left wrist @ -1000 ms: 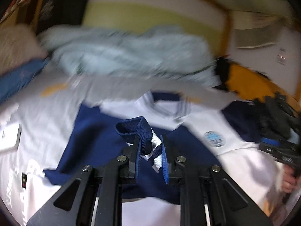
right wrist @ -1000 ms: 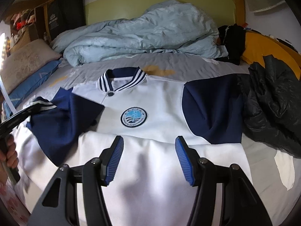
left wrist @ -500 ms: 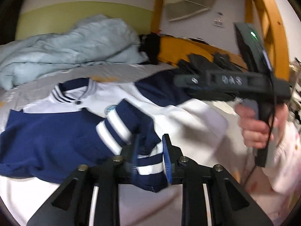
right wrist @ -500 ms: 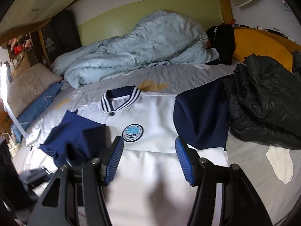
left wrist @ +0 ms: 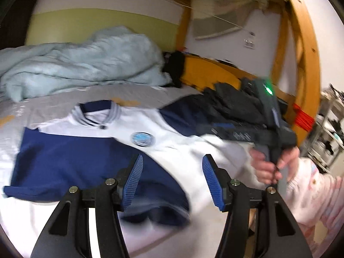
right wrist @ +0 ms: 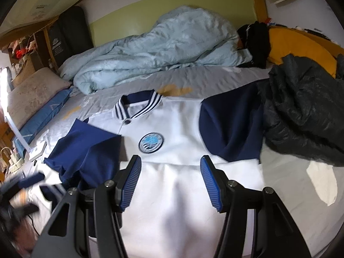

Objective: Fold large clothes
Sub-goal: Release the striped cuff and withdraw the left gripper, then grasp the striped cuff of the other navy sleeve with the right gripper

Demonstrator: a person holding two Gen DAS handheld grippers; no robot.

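grey sheet covers the bed (right wrist: 215, 79), which fills most of both views; a pale blue duvet (right wrist: 163, 49) is heaped at 12 o'clock against a green-and-white wall, with a wooden bed frame (left wrist: 301, 49) rising at 1 o'clock in the left wrist view. a yellow cushion (right wrist: 301, 43) lies at 2 o'clock and a crumpled black jacket (right wrist: 305, 116) at 3 o'clock, touching the garment's edge. a beige pillow (right wrist: 34, 94) sits at 9 o'clock.

the white and navy jacket (right wrist: 178, 126) lies flat at the centre of the bed, collar toward 12 o'clock, round badge on the chest. its navy sleeve (right wrist: 86, 148) at 9 o'clock is folded in across the body; the other sleeve lies folded in at 3 o'clock.

the left gripper (left wrist: 172, 180) hangs over the folded sleeve, tilted downward; its jaws have just been opening and now stand apart with nothing between them, the sleeve released beneath. the right gripper (right wrist: 171, 182) hovers over the white lower half of the jacket, angled down, jaws spread and empty. in the left wrist view a hand (left wrist: 271, 163) at 3 o'clock grips the right gripper's handle.

counted: one jacket, two sleeves, two grippers, one duvet, one pillow.
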